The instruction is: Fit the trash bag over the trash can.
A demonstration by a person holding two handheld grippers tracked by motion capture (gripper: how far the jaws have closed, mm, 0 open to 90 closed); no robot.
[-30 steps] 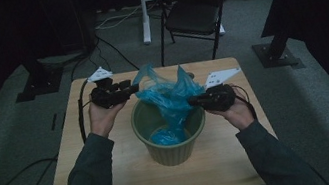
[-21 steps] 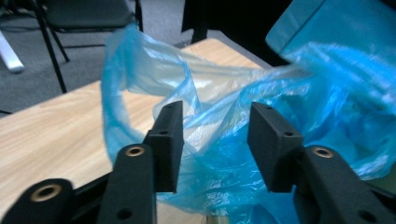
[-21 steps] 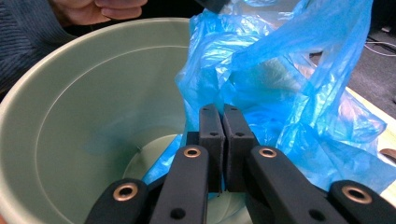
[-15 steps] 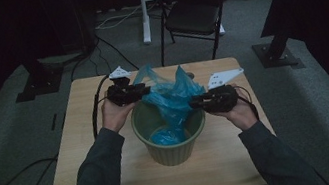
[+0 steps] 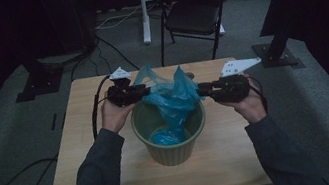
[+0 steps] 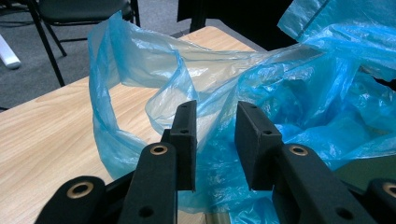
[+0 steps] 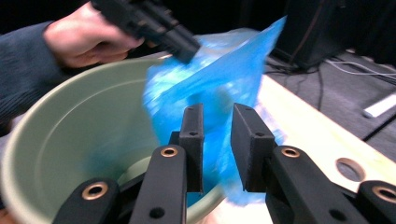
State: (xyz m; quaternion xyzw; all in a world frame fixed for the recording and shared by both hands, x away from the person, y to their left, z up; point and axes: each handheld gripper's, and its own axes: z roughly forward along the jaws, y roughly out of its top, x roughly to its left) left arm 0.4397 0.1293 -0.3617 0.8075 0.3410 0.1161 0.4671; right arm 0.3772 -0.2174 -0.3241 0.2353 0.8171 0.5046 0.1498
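Observation:
A pale green bin [image 5: 144,126] stands mid-table with a blue plastic bag [image 5: 171,96] hanging into it and bunched above the rim. My left gripper [image 5: 147,91] is at the bag's left edge. Its jaws have just been closing and still stand apart in the left gripper view [image 6: 215,135], with bag film [image 6: 299,93] in and behind the gap. My right gripper [image 5: 199,90] is level with the bag's right side. Its jaws have just been opening; they [image 7: 217,140] are apart with nothing pinched, the bag [image 7: 219,79] beyond them over the bin [image 7: 79,121].
The wooden table [image 5: 91,150] has bare room on both sides of the bin and a round hole [image 7: 349,169] near the right. A black chair [image 5: 192,12] and dark stand bases [image 5: 37,86] stand on the floor behind. Cables trail at the left.
My left gripper moved right to the bag's edge. The right gripper's jaws opened off the bag and the hand rose slightly.

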